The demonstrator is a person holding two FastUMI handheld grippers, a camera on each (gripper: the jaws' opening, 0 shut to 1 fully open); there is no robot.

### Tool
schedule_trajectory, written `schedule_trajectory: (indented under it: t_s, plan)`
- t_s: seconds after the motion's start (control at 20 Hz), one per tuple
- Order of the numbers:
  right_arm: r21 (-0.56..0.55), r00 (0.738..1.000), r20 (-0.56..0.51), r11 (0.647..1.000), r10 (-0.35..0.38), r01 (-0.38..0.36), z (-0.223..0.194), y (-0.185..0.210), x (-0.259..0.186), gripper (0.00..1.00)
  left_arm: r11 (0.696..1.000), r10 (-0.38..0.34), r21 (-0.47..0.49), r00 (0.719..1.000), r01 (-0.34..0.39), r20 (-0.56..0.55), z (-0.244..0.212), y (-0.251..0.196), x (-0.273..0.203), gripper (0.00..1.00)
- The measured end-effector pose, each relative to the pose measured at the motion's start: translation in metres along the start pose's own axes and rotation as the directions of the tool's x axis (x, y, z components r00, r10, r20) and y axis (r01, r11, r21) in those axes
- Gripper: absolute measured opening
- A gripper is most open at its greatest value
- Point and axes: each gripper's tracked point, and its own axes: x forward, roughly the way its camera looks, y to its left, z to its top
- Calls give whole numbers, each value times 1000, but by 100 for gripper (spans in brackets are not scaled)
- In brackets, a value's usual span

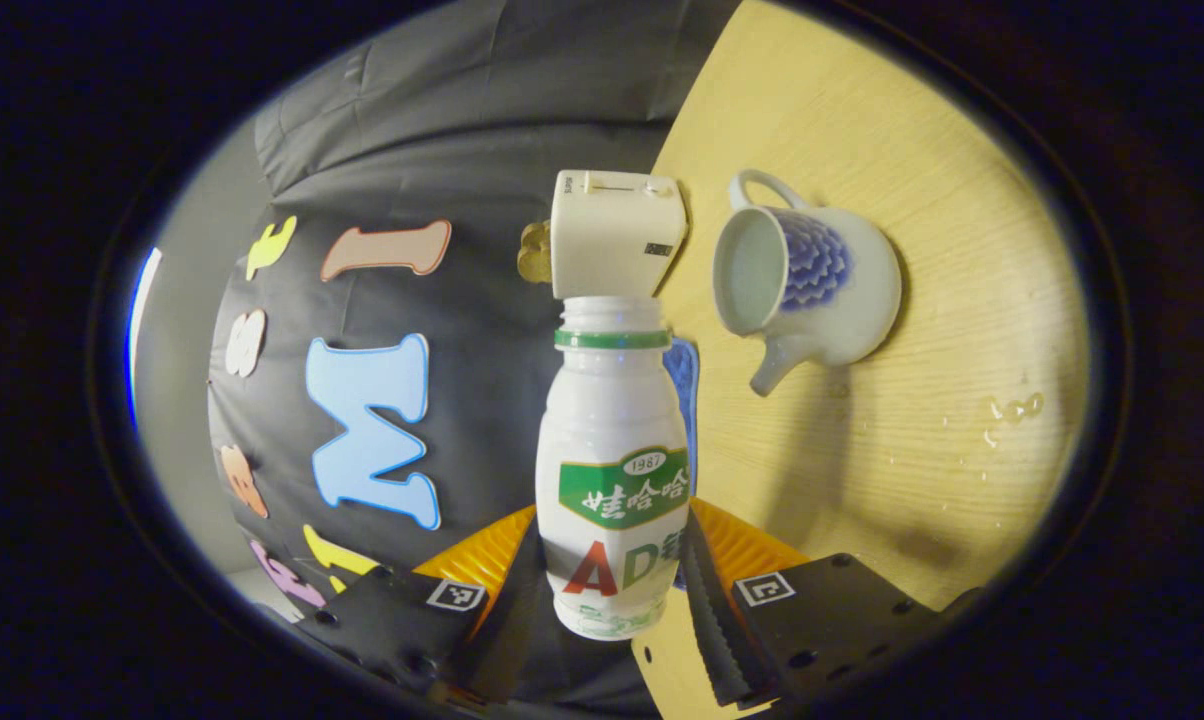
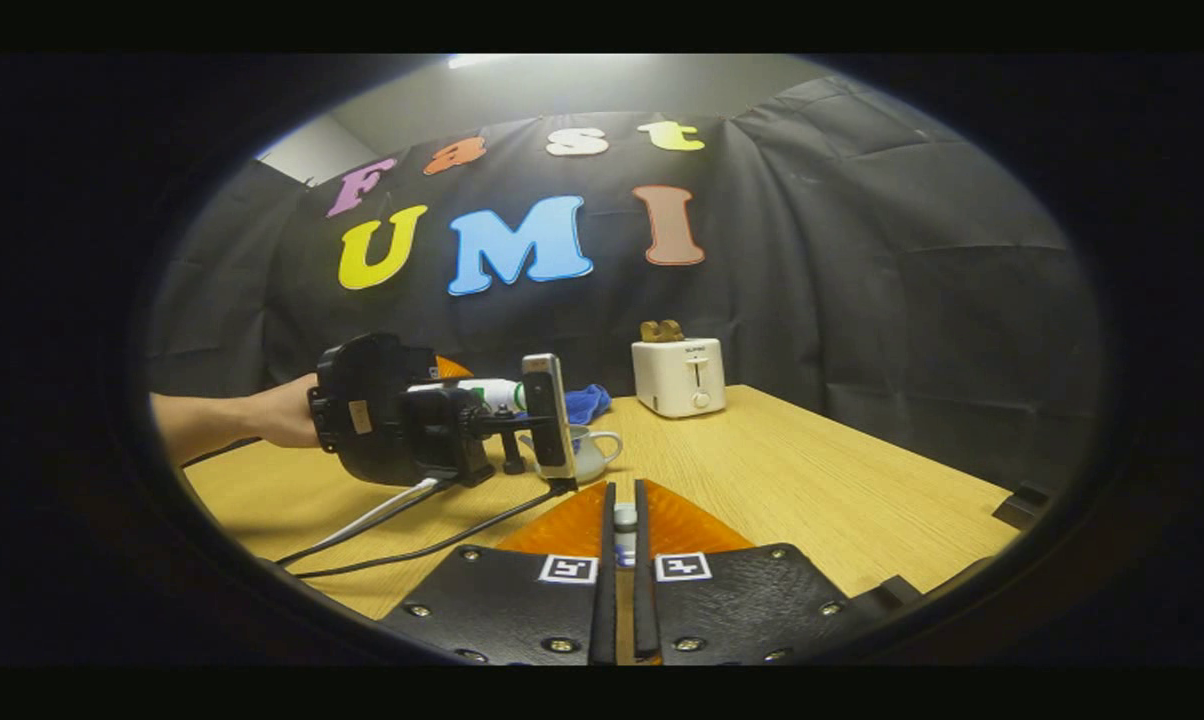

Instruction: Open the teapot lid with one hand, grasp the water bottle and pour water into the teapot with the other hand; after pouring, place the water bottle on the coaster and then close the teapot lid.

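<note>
table (image 2: 822, 480): pale wood, water drops on it right of the teapot in the left gripper view
toaster (image 2: 678, 376): far side of the table, by the cloth wall, not part of the job
left gripper (image 1: 610, 570): clamped on the lower body of the bottle, both fingers pressing its sides; in the right gripper view it sits left of centre, held by a hand (image 2: 282, 412)
bottle (image 1: 612, 470): white, uncapped, turned on its side with the mouth beside the teapot, not over the opening
teapot (image 1: 812, 285): lid off, mouth bare, spout towards the near side
blue cloth (image 2: 587, 402): behind the teapot, likely the coaster
right gripper (image 2: 623, 560): closed on a small knob, probably the lid (image 2: 625, 520)
step: pouring, or just ending, I judge
next: if done, stand the bottle upright on the coaster, then lower the lid squarely
</note>
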Motion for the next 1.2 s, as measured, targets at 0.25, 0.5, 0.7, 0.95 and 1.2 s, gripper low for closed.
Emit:
schedule_trajectory:
  t_s: [0.25, 0.5, 0.7, 0.95, 1.2]
  plan:
    - [-15, 1000, 4, 1000, -11, 11, 2, -1, 0, 4, 999, 2, 50, 1000, -2, 6, 4, 3, 0, 82]
    - [-25, 1000, 12, 1000, -12, 12, 3, 0, -2, 7, 996, 3, 94, 1000, -4, 12, 4, 5, -2, 76]
    - [-22, 1000, 9, 1000, -11, 11, 2, -1, -1, 7, 991, 8, 134, 1000, -10, 16, 6, 6, -2, 82]
    - [-13, 1000, 10, 1000, -8, 8, 3, -1, -2, 7, 984, 9, 177, 1000, -13, 23, 6, 10, -2, 82]
    - [-17, 1000, 11, 1000, -7, 7, 4, 1, -1, 7, 982, 11, 189, 1000, -16, 28, 9, 9, -4, 82]
